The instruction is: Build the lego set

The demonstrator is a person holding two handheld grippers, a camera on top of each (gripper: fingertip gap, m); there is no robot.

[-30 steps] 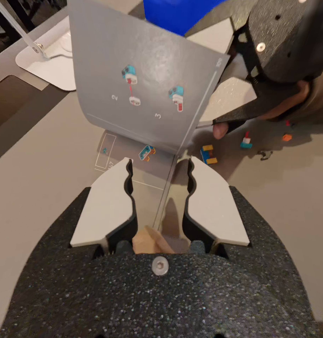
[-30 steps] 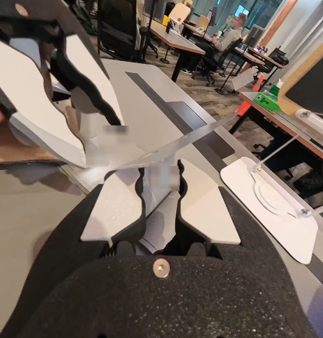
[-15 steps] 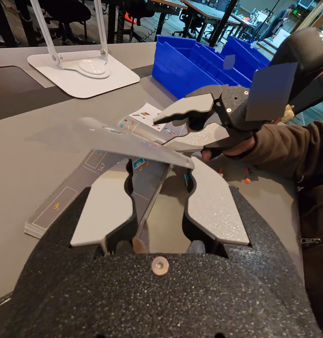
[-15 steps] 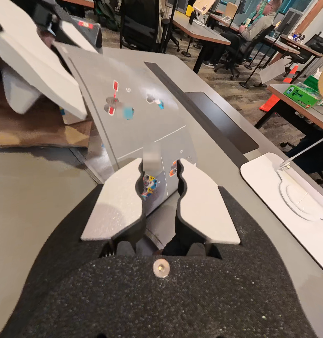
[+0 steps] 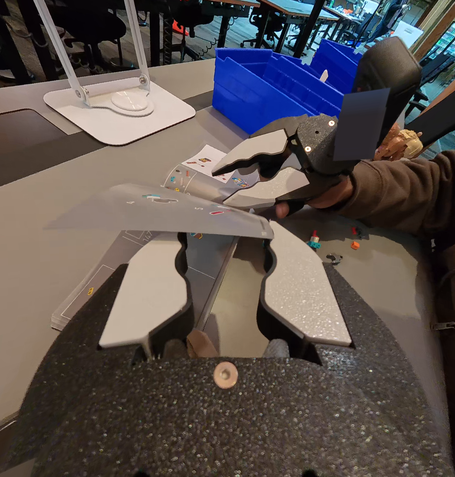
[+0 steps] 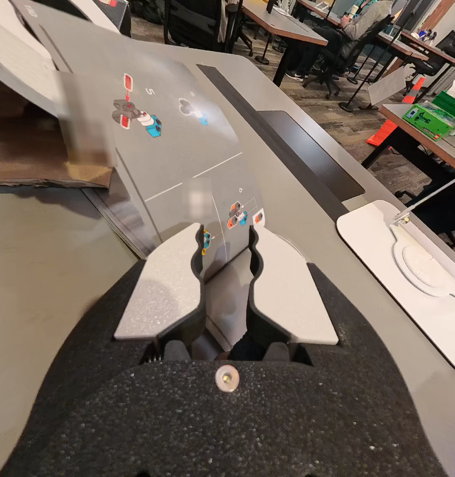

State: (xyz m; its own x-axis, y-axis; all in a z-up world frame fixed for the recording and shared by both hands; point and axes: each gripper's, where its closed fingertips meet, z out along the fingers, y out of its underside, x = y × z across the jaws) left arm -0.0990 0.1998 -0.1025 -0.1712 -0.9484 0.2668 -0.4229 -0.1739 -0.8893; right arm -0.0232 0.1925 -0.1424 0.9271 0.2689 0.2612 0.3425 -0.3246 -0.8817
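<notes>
The grey instruction booklet [image 5: 154, 209] lies open on the grey table, with one page hanging curved in the air. The page's corner rests on my left gripper's right fingertip [image 5: 278, 237]. My left gripper [image 5: 226, 240] is open and empty over the booklet's spine. My right gripper [image 5: 221, 185] is open at the booklet's far edge, its lower finger on a page. In the right wrist view it [image 6: 226, 229] is open over the booklet [image 6: 169, 144]. A small teal, white and red lego build [image 5: 314, 241], an orange brick [image 5: 354, 245] and a dark piece [image 5: 333, 256] lie to the right.
A white lamp base [image 5: 123, 113] stands at the back left, and it also shows in the right wrist view [image 6: 401, 271]. Blue bins [image 5: 272, 95] stand behind the booklet. Brown cardboard [image 6: 40, 165] lies past the booklet. A person's sleeve [image 5: 401, 191] reaches in from the right. Spacing between my two grippers at the tips: around 9 centimeters. From either gripper's tips it is about 20 centimeters to the dark piece [image 5: 333, 256].
The page that stood upright has swung over and come down towards my left gripper. Both grippers stayed open, and my right gripper has drawn back from the page.
</notes>
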